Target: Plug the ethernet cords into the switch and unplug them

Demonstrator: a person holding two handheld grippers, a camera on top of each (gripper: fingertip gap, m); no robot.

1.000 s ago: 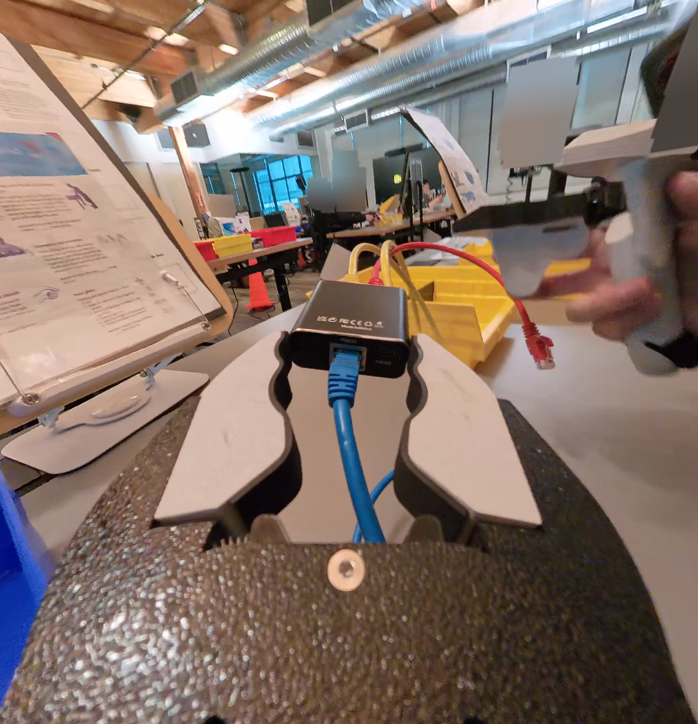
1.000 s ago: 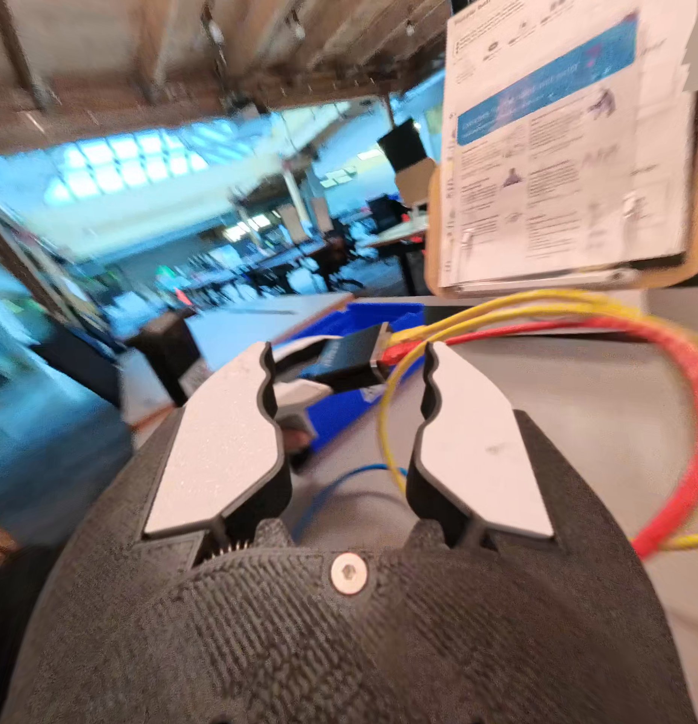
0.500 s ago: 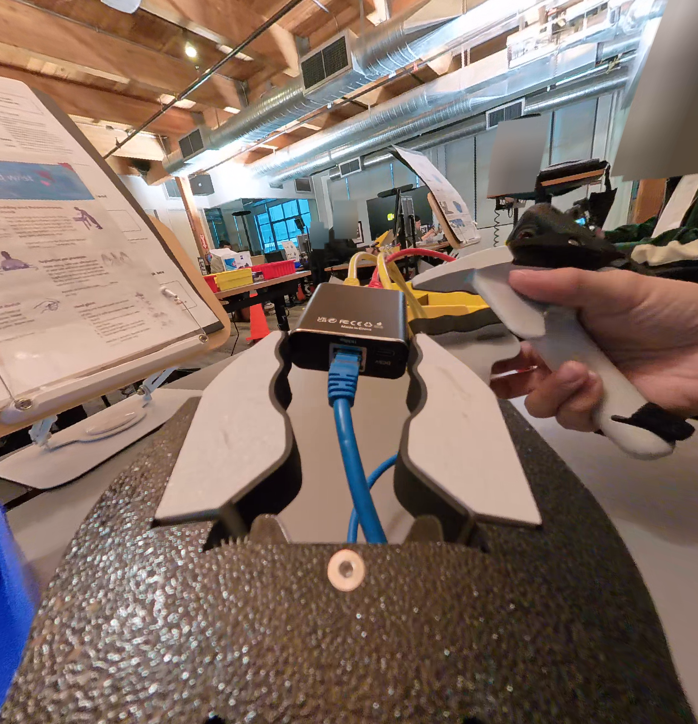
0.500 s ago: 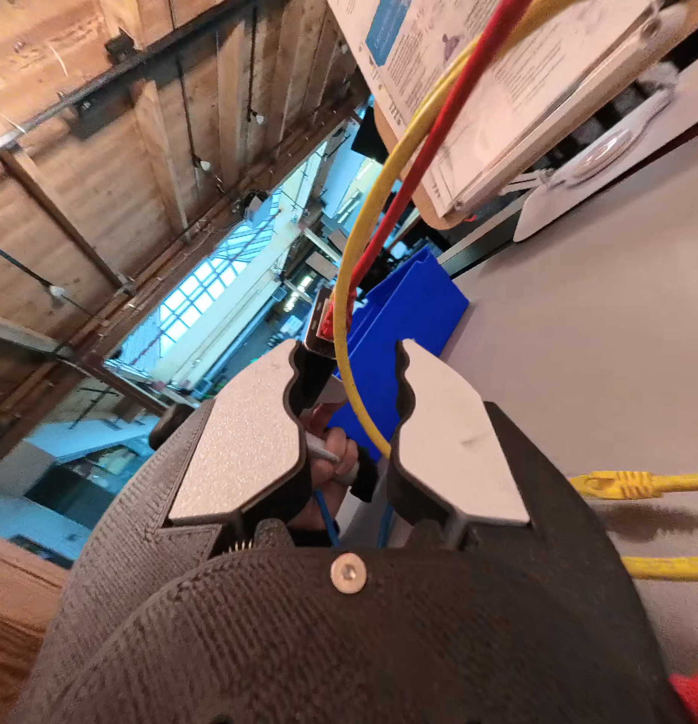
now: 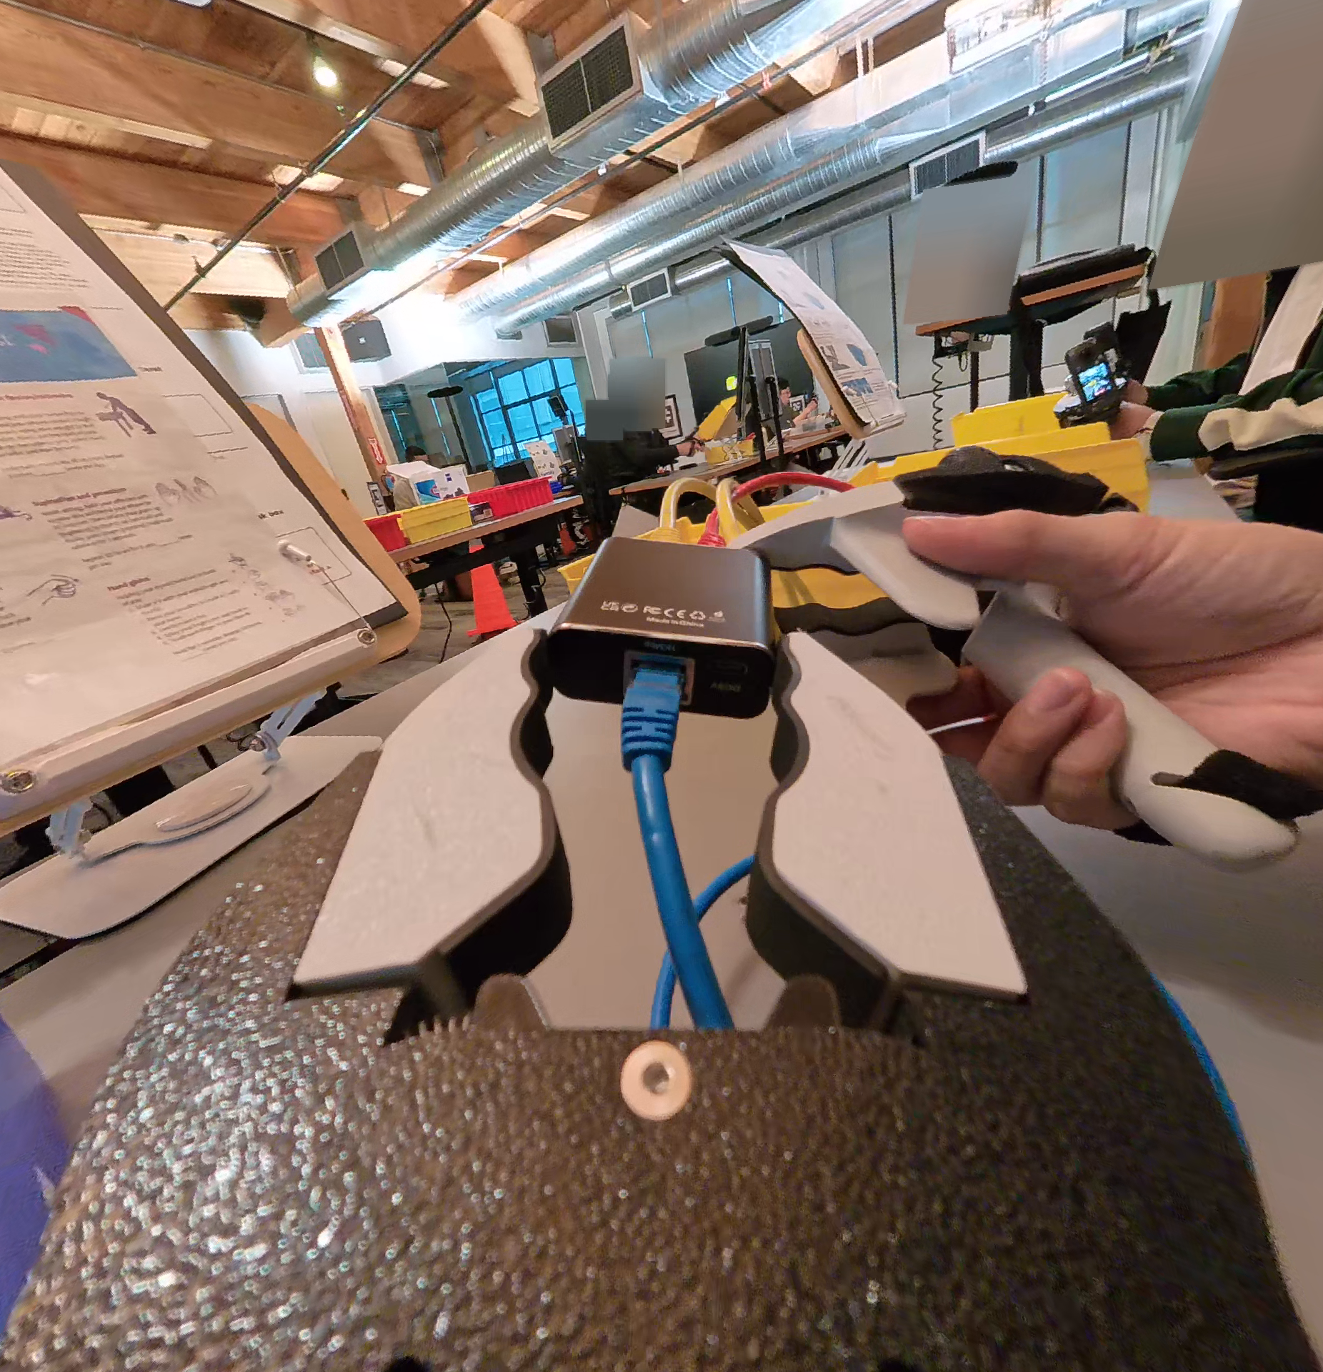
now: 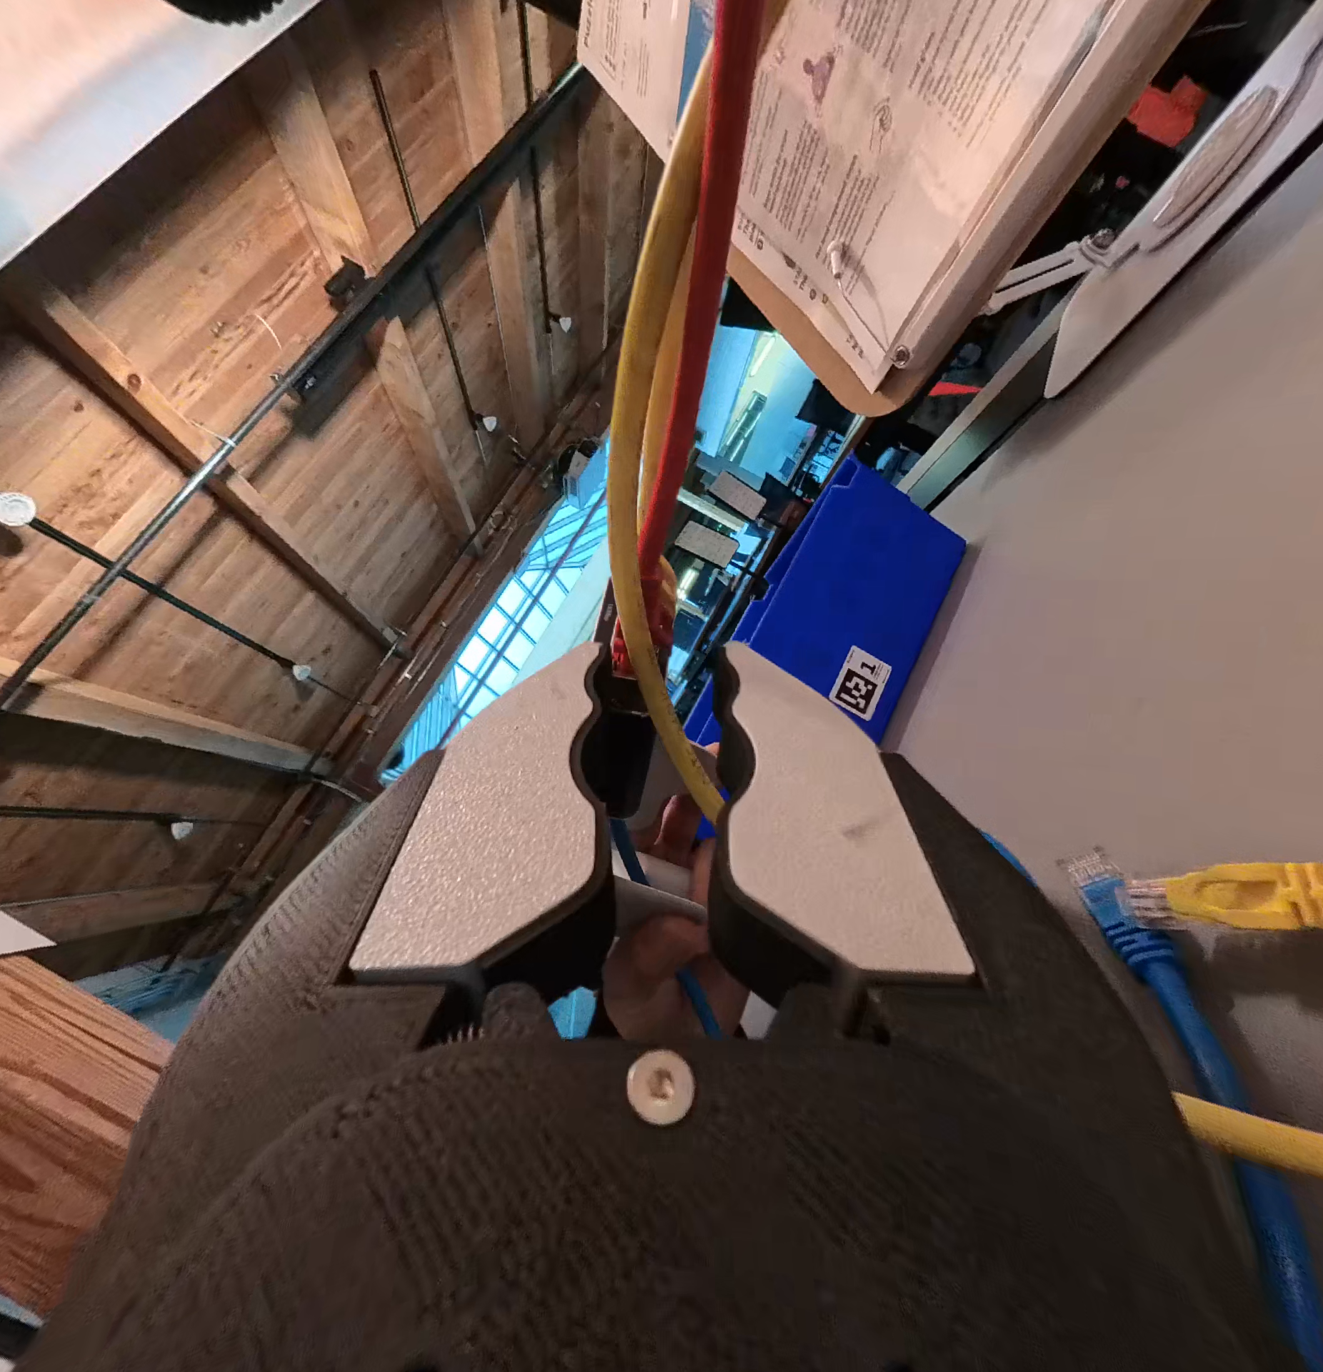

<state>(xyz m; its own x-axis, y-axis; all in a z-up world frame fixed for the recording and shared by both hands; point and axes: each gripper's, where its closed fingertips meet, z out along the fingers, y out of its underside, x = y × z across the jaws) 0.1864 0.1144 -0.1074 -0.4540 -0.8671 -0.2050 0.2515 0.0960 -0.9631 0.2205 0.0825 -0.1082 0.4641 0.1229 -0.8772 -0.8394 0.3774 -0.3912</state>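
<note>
The room was bright and evenly lit from overhead: a ceiling lamp [image 5: 324, 70] glowed among the beams, and daylight came blue through the far windows [image 5: 521, 412]. My left view was sharp in the middle, with small glints sparkling off the rough black body of my tongs. Straight lines bowed toward the edges in both views. My right view was softer, its windows [image 6: 510, 631] blown out pale, and the yellow plug [image 6: 1237, 906] on the bench [image 6: 1163, 594] smeared near the edge.

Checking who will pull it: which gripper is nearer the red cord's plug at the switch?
Right. The right gripper has the red cord's plug at its open fingertips; the left gripper clamps the switch at the opposite end.
</note>
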